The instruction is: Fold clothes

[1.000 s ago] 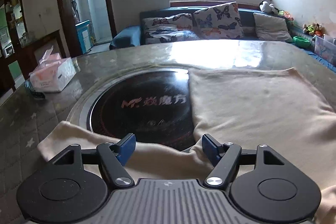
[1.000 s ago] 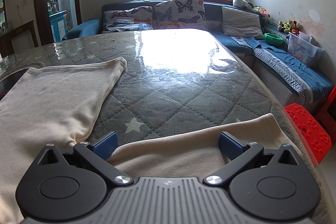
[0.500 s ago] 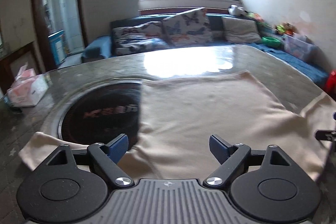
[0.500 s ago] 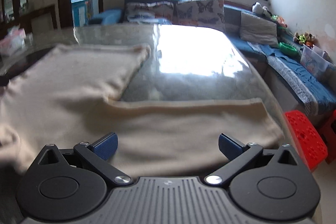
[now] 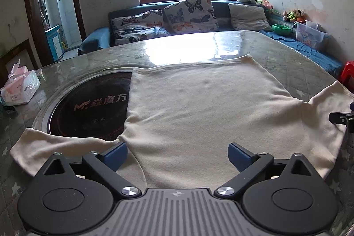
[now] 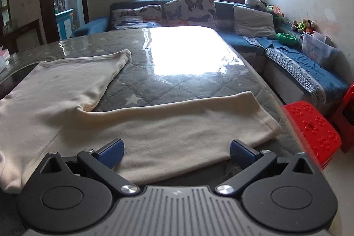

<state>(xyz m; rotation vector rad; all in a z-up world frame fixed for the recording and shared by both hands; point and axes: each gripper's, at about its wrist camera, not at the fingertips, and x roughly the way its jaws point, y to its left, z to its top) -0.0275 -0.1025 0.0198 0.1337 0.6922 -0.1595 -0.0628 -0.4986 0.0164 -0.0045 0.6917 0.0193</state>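
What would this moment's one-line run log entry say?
garment: cream shirt flat, sleeves out | left claw: open, just widened, empty | right claw: open, empty

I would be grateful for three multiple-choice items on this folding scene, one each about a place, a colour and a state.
1. Where does the tissue box stand?
A. on the table's left side
B. on the sofa
C. on the red stool

2. What colour is the shirt spread on the table?
A. navy
B. cream
C. red

3. How do the left gripper and right gripper stand?
A. both open, gripping nothing
B. both clamped on a sleeve
C. left shut, right open

Answers:
1 A, the box sits left of the round black cooktop.
2 B, the cloth is pale cream in both views.
3 A, each pair of blue pads stands wide apart over the cloth; the left jaws have just been opening, and no pad presses on it.
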